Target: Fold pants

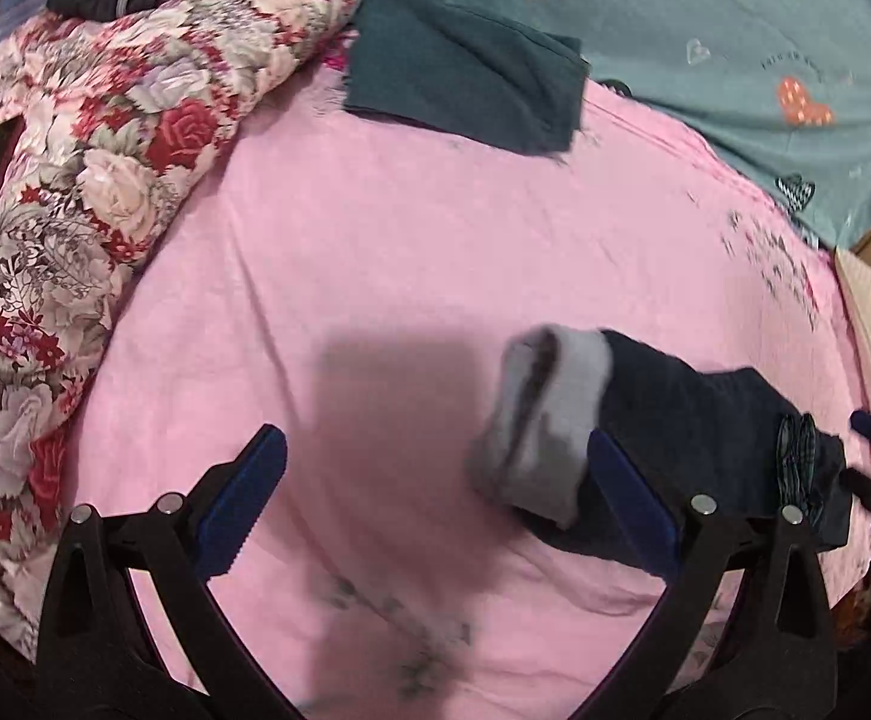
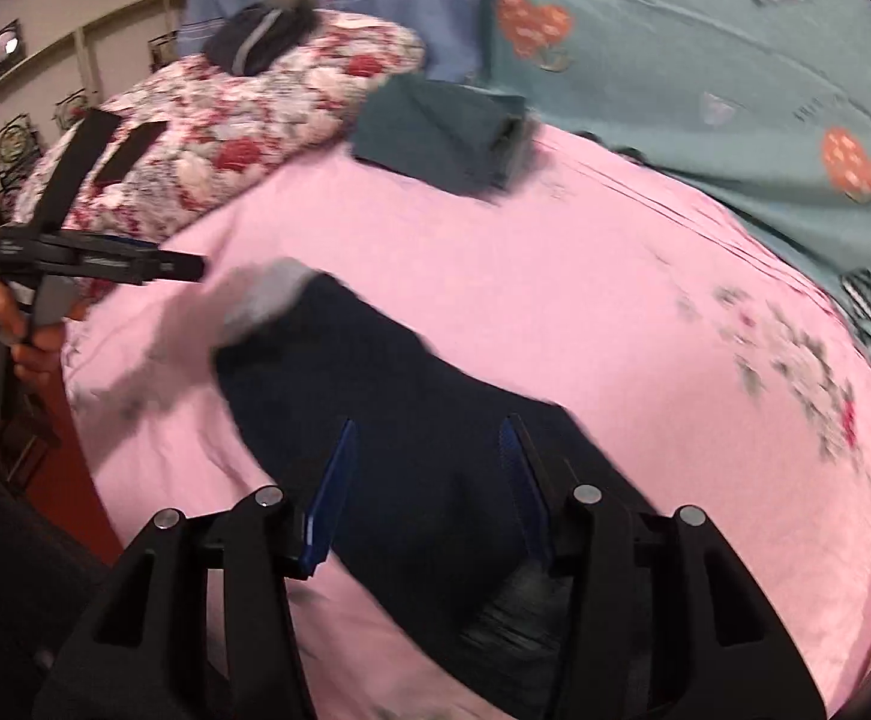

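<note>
Left claw (image 1: pixel 435 498) released | right claw (image 2: pixel 426 480) released over pants (image 2: pixel 387 420) | pink sheet (image 1: pixel 375 240)

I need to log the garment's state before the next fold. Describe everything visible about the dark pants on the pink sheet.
The dark pants are navy, of soft matte cloth, lying in a long bundle on the pink sheet. One end turns back to show a pale grey lining, and a checked patch shows near the other end. The right gripper is over the middle with its jaws open, the cloth between them. The left gripper is open beside the grey end. Motion blur hides seams and pockets.
</note>
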A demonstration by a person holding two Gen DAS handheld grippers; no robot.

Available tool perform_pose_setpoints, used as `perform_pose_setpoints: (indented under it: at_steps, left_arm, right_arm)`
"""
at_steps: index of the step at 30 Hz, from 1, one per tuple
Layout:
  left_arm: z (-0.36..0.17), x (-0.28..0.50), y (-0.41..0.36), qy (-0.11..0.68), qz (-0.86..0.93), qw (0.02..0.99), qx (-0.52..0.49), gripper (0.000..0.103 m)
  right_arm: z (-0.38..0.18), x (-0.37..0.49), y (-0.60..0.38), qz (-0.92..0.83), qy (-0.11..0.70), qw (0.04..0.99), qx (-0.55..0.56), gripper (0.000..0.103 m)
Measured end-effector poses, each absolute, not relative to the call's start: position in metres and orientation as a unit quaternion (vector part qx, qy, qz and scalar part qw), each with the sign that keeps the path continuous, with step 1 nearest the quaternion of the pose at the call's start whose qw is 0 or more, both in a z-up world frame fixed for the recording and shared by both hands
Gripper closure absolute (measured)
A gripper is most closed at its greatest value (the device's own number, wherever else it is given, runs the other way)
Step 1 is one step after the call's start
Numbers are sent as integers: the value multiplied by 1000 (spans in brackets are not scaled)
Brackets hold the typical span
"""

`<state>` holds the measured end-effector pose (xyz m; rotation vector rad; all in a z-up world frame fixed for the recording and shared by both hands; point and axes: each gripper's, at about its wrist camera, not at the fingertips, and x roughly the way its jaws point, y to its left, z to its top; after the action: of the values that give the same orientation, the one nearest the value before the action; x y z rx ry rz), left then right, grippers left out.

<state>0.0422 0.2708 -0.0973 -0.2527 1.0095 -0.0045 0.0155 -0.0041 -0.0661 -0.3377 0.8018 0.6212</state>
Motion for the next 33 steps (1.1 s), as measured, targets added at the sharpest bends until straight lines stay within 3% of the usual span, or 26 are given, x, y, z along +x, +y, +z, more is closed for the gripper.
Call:
perform_pose_setpoints:
  at_steps: [8,14,22,24,26,28,33]
  left_arm:
    - [-117,37,325,476,-14,860,-185,2]
    - [-127,27,337,479,-27,852,-209,2]
    - [-135,26,340,488,-46,841,-227,2]
    - [-135,27,337,489,-58,840,-230,2]
    - [-134,29,334,488,-71,838,-232,2]
    - [-133,33,329,489,-90,834,-239,2]
    - [-137,53,307,506,-175,787,-305,3]
  right_arm:
    - [-119,23,132,326,420,817,-222,52]
    - [-146,34,158,317,461,797,-225,52]
    - [-173,27,178,281,445,792,-309,49]
    - [-171,25,177,273,441,799,-303,57]
    - [-164,30,167,267,450,808,-270,75]
    - [-152,34,155,265,454,819,-231,85]
    - [-125,27,135,258,431,844,-188,87]
